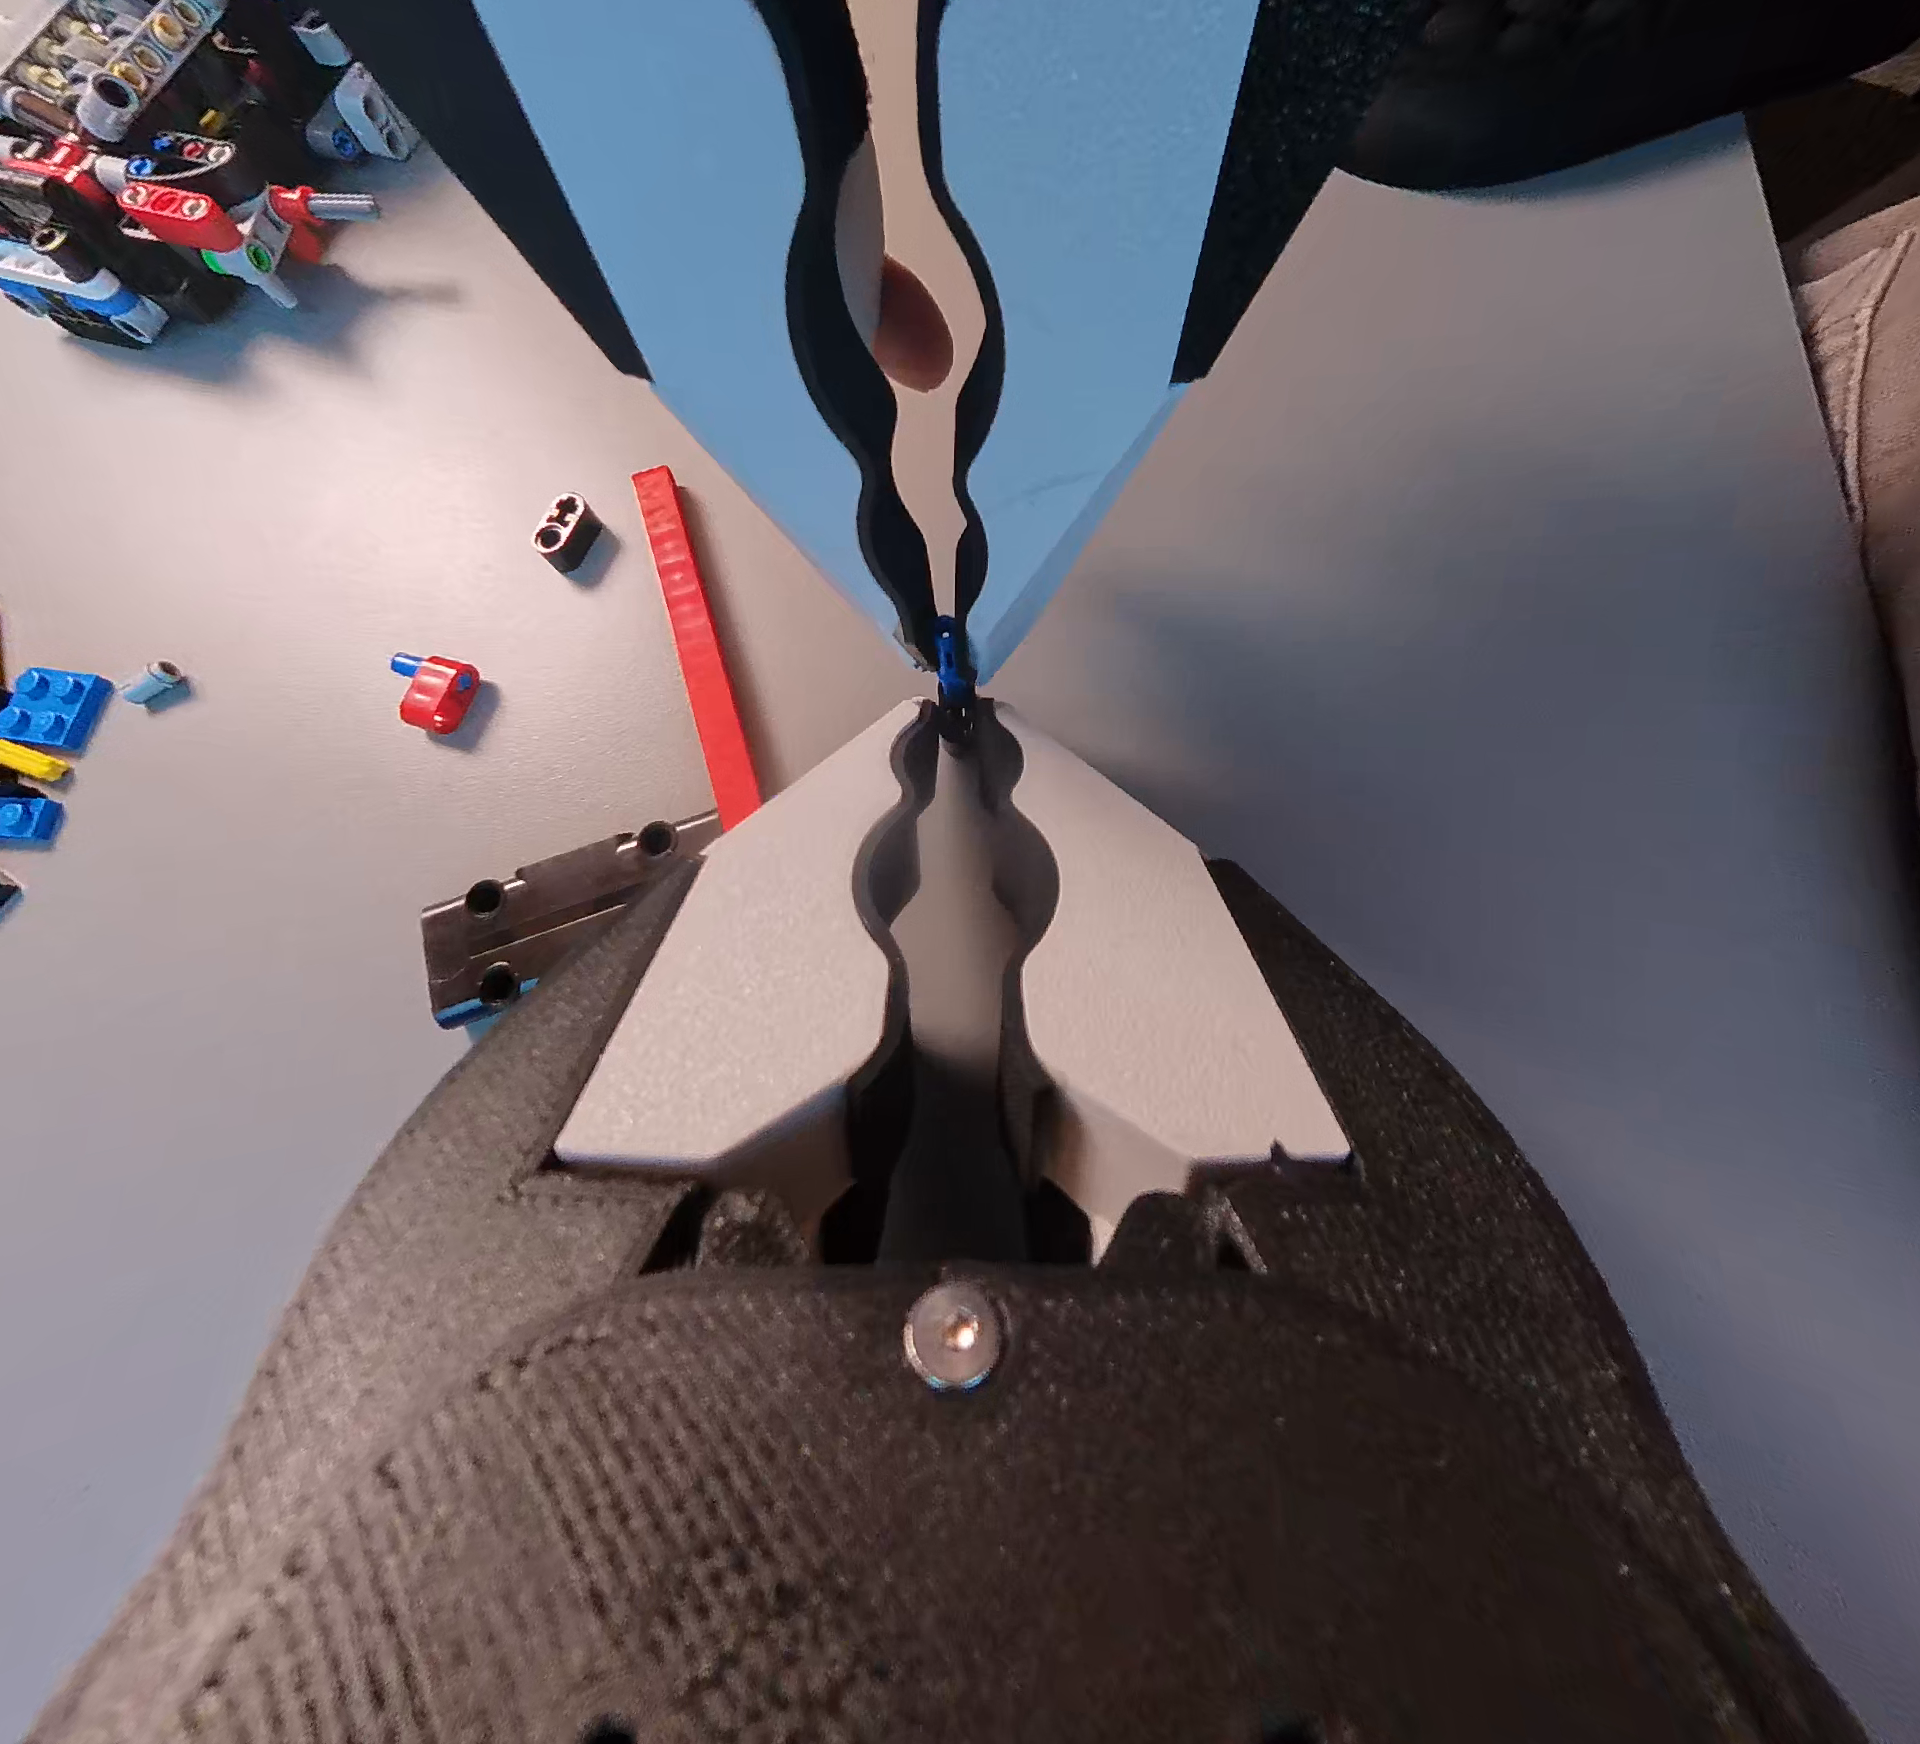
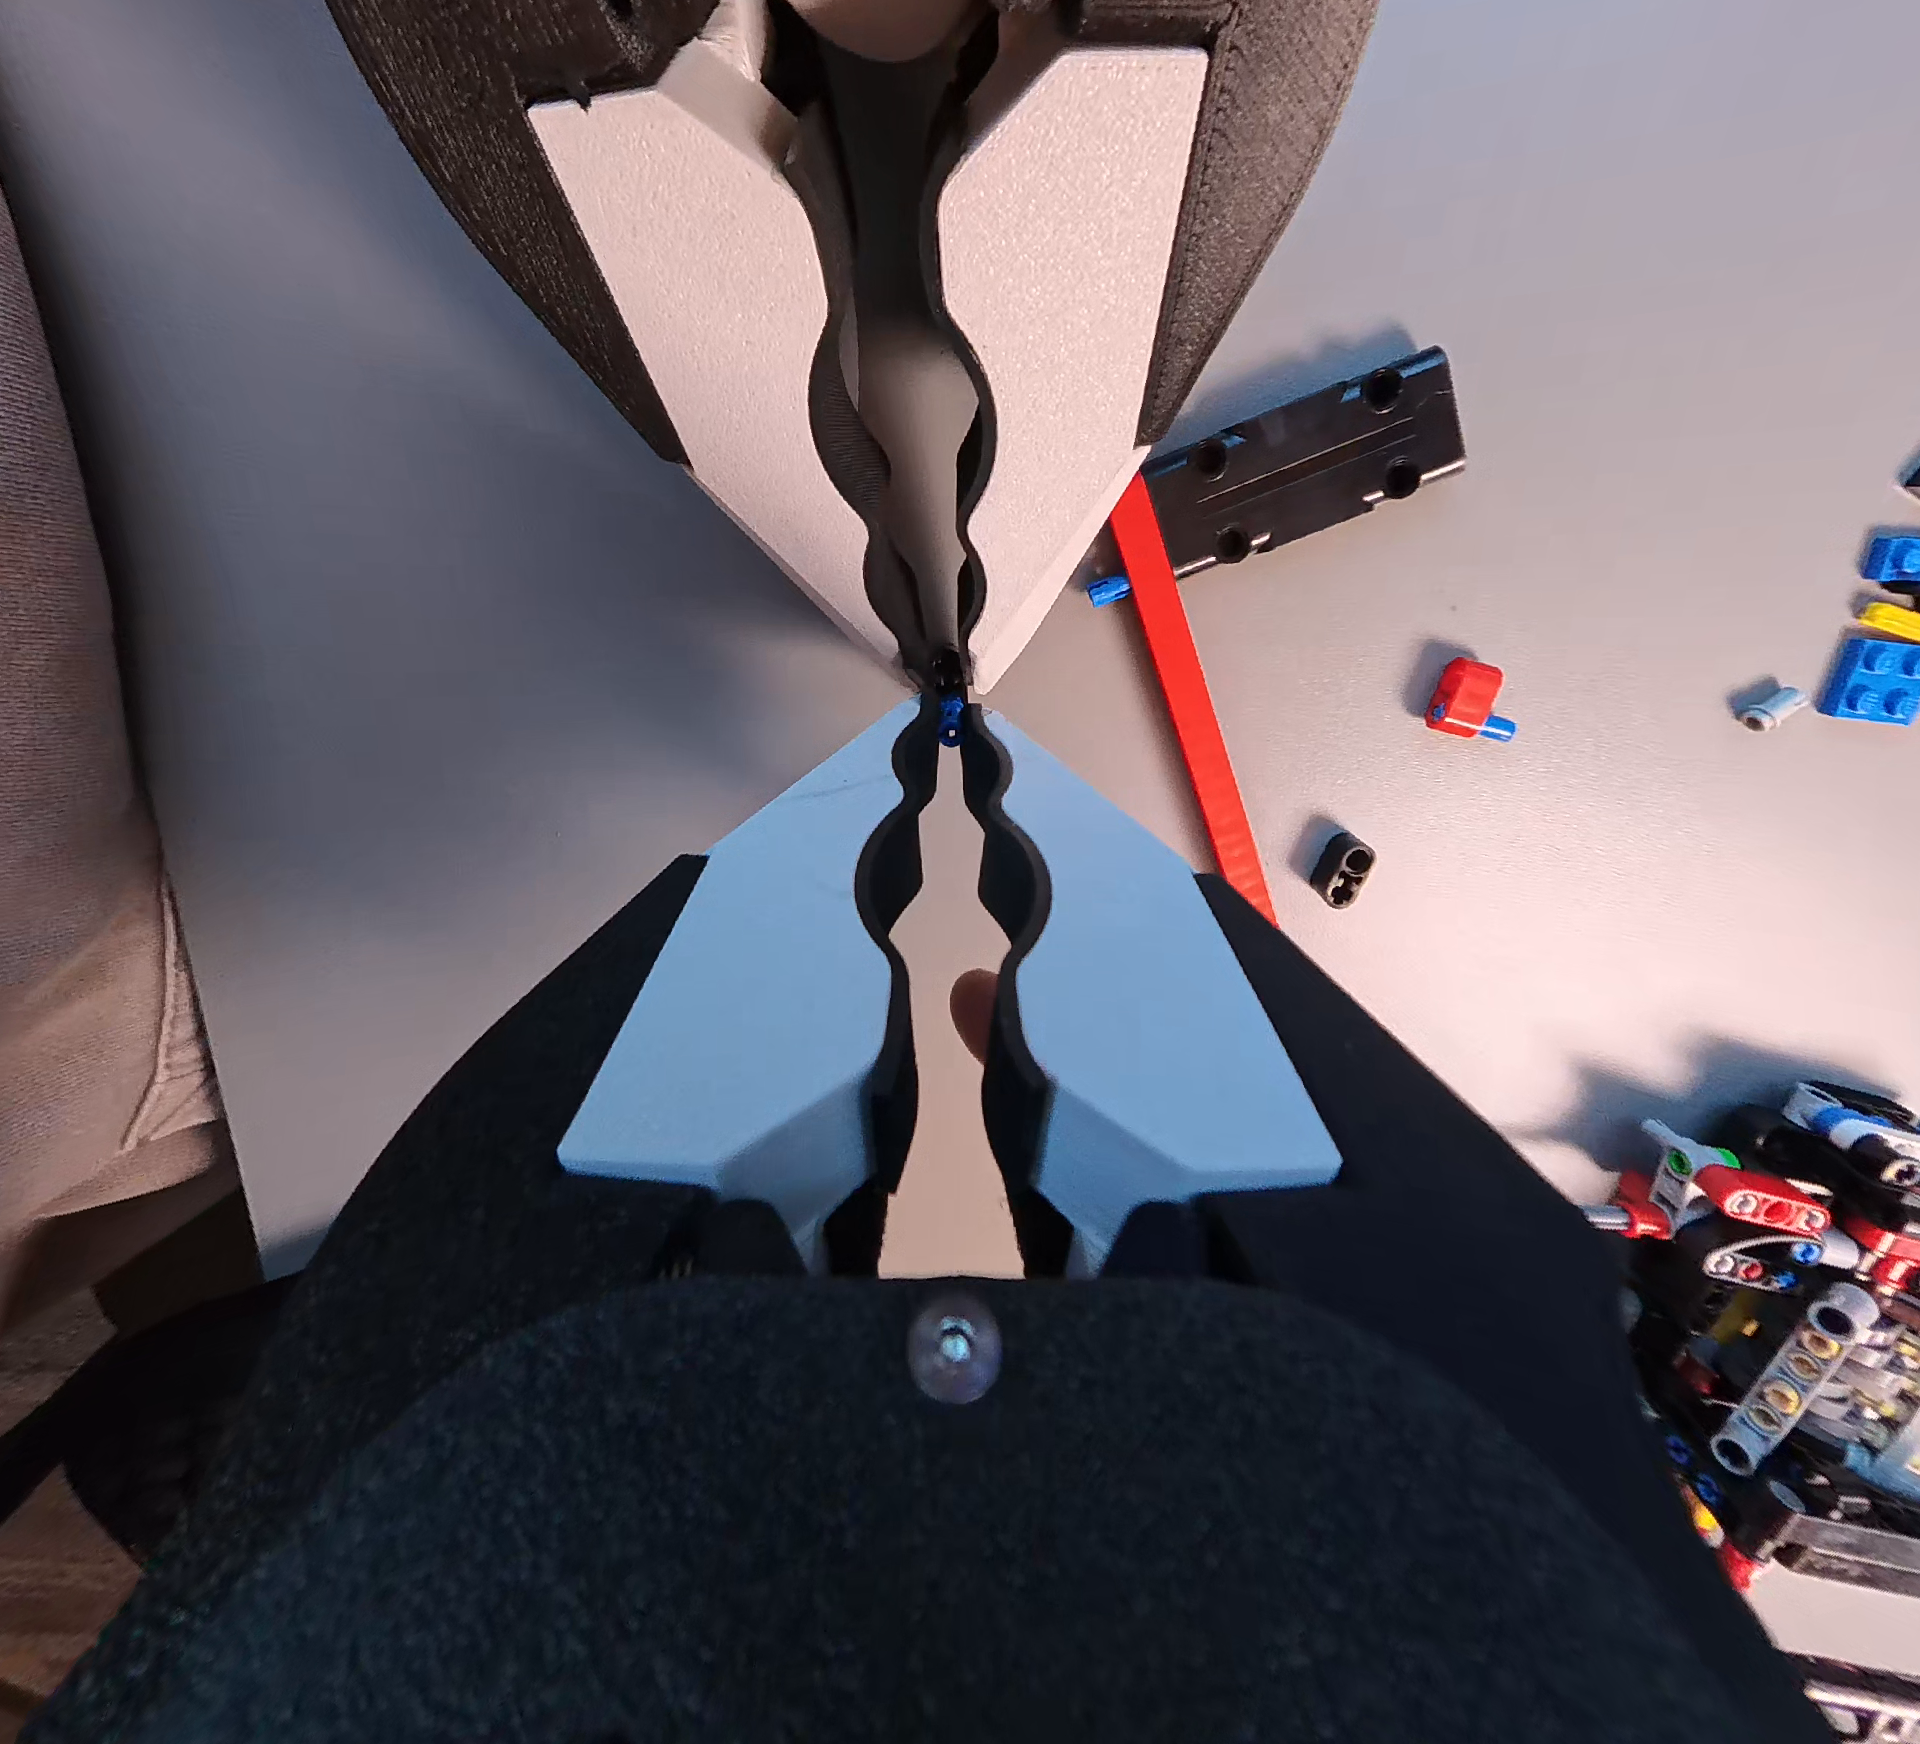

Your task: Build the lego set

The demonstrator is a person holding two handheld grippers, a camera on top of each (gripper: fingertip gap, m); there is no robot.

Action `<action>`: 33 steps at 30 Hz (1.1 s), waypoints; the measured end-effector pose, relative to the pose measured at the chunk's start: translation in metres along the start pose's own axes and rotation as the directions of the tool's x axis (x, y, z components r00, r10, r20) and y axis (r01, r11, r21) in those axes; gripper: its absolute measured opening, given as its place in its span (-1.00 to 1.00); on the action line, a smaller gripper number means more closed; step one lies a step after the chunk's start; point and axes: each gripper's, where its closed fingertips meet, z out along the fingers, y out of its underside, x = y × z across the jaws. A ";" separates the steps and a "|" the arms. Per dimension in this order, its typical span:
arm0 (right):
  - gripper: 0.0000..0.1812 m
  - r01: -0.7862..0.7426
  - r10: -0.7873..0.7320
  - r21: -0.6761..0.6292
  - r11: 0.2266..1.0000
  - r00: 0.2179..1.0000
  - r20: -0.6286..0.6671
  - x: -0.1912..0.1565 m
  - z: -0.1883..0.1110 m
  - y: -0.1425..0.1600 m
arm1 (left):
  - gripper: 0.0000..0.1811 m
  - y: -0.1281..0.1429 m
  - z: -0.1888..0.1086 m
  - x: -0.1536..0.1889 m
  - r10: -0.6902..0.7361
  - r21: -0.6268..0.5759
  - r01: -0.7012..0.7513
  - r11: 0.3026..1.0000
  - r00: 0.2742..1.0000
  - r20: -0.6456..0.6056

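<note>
Pinching blue pin (image 1: 948, 655) tip-to-tip, unlabelled

Plain grey desk (image 1: 1455, 759), loose Lego parts (image 2: 1465, 699), half-built model (image 1: 135, 136), likely an office or lab

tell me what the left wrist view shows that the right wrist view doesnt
Only the left wrist view shows both blue ends of the red connector. Only the right wrist view shows the whole black plate and a loose blue pin beside the red beam. Both show the grey-fingered left gripper and the blue-fingered right gripper meeting tip to tip, shut on a blue pin joined to a black piece, plus the partly built model on the table.
</note>
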 end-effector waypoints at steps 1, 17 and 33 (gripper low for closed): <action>-0.98 0.002 -0.002 0.001 1.000 1.000 -0.001 0.000 0.000 0.000 | -0.94 0.000 0.000 0.000 0.001 0.000 -0.001 1.000 1.000 0.000; -0.98 -0.032 0.032 0.009 0.999 0.999 0.031 -0.001 0.010 0.002 | -0.94 0.002 -0.002 0.000 0.065 -0.004 -0.065 0.998 0.998 0.027; -0.72 -0.129 0.204 0.442 0.888 0.971 -0.126 0.002 -0.019 -0.007 | -0.94 0.002 -0.002 0.001 0.068 -0.003 -0.068 0.998 0.997 0.026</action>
